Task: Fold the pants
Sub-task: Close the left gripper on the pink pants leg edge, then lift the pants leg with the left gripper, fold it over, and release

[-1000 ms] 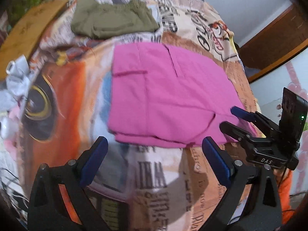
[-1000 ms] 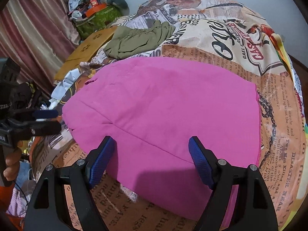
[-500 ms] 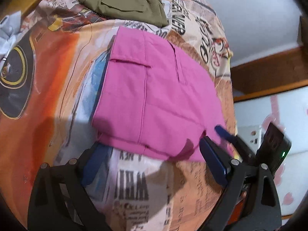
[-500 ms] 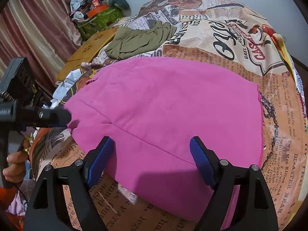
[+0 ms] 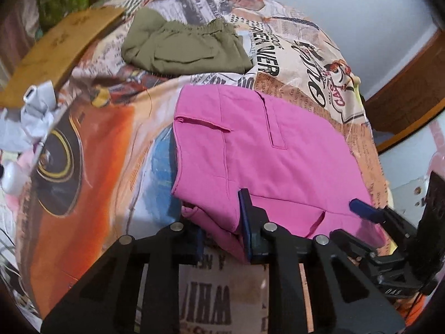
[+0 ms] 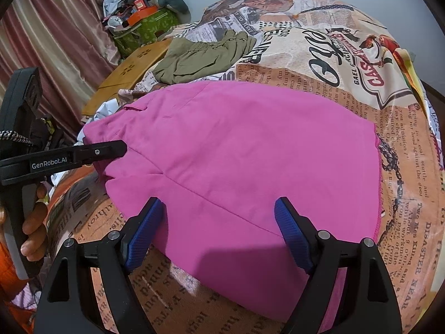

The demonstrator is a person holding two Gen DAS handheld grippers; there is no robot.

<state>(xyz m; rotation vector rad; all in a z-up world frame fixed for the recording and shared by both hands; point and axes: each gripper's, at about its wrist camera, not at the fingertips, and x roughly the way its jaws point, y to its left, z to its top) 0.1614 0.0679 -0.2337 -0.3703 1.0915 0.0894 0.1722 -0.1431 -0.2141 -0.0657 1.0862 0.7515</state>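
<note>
Since a second ago the left gripper (image 5: 222, 233) has just been closing its jaws, now clenched on the near-left corner of the pink pants (image 5: 258, 150), bunching the cloth there. These pants lie folded flat on the printed bedspread (image 6: 347, 64). One right gripper (image 6: 219, 233) hovers over their near edge, jaws spread wide, grasping nothing. Bare bedspread lies open to the pants' left and beyond. A second pair, olive pants (image 5: 186, 48), sits well apart at the far side.
</note>
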